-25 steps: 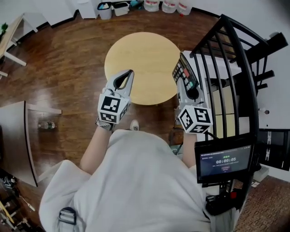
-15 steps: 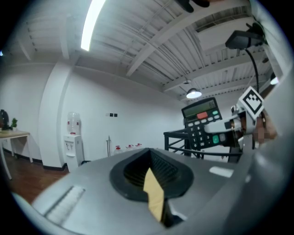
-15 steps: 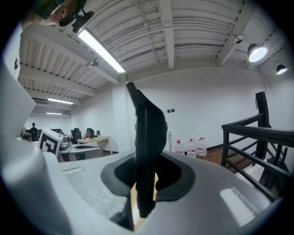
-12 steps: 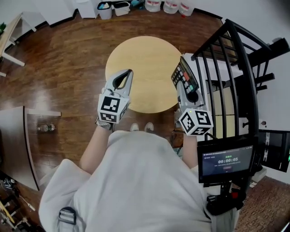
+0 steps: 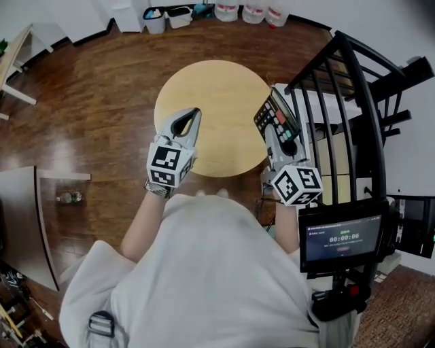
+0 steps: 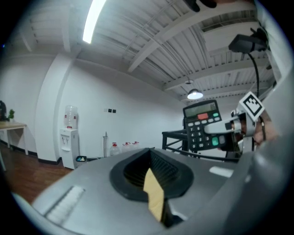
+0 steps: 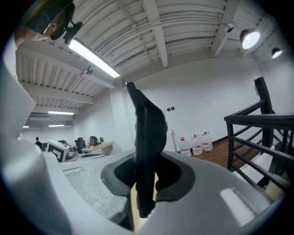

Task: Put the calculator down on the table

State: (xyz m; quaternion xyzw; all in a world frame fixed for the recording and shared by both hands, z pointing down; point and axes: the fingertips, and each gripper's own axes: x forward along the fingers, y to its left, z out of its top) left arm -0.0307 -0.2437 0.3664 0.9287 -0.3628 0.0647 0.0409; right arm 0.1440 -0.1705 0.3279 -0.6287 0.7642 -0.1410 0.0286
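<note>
The black calculator, with red and green keys, stands on edge in my right gripper, which is shut on its lower part beside the right rim of the round yellow table. In the right gripper view the calculator shows edge-on between the jaws of that gripper. My left gripper is shut and empty over the table's near left part. The left gripper view shows the left gripper with its jaws together, and the calculator off to the right.
A black metal railing rises close on the right, with a white surface under it. A timer screen sits at the lower right. Water jugs and bins line the far wall. A bottle lies on the wooden floor.
Both grippers have moved a little further forward over the table's near edge. The calculator stays in the right gripper, and both jaws stand as before.
</note>
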